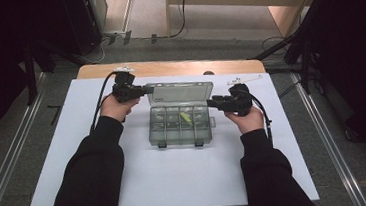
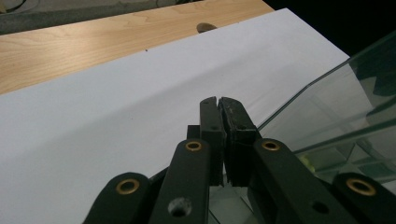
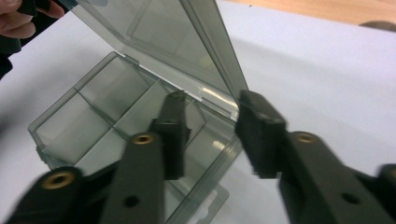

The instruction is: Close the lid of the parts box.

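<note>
Left gripper [image 2: 218,103] has its jaws pinched together at the left corner of the lid [image 1: 181,91], and whether the thin lid edge is caught between the pads I cannot tell. Right gripper [image 3: 210,122] stands part open, jaws straddling the lid's right edge, no pad pressing it. The organizer box [image 1: 180,126] sits mid-mat [image 1: 178,183], lid propped up behind its compartments, a small yellow-green piece [image 1: 186,117] inside. The risk, as I see it: a lopsided squeeze on the right could twist the lid or skid the light box across the mat, shaking that piece loose.
</note>
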The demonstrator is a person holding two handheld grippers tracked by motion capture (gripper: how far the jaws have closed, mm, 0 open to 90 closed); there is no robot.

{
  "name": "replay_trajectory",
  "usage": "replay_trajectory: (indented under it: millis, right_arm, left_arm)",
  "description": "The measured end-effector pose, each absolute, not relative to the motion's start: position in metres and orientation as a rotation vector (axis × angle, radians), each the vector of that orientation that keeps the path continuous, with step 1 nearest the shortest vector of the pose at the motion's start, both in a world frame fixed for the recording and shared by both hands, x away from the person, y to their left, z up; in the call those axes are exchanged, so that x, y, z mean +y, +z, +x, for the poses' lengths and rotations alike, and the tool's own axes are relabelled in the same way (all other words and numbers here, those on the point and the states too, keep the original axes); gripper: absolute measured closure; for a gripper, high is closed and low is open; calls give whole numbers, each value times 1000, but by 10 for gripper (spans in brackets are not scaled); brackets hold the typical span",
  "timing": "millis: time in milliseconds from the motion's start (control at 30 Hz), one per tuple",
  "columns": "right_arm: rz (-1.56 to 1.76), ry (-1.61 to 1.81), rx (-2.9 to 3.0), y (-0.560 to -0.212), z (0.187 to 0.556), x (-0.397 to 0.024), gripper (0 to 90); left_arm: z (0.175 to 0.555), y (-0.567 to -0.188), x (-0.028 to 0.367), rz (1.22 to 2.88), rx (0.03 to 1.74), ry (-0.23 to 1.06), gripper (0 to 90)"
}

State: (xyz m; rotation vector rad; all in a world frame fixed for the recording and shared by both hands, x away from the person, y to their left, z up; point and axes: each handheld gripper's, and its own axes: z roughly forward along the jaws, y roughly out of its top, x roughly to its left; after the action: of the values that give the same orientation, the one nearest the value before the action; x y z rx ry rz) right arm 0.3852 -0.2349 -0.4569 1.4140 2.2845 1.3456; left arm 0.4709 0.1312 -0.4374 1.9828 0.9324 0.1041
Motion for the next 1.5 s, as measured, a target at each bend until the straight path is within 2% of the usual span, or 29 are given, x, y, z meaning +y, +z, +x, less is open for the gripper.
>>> replay_trajectory:
  millis: [100, 233, 1500]
  right_arm:
    - [1444, 1343, 2295, -455, 385, -239, 806]
    - [1497, 1322, 2281, -454, 386, -242, 900]
    - [1451, 1372, 2281, -437, 402, -235, 900]
  left_arm:
    - [471, -437, 131, 1987, 933, 106, 874]
    - [470, -437, 131, 1987, 933, 105, 873]
    - [441, -424, 137, 1990, 872, 40, 871]
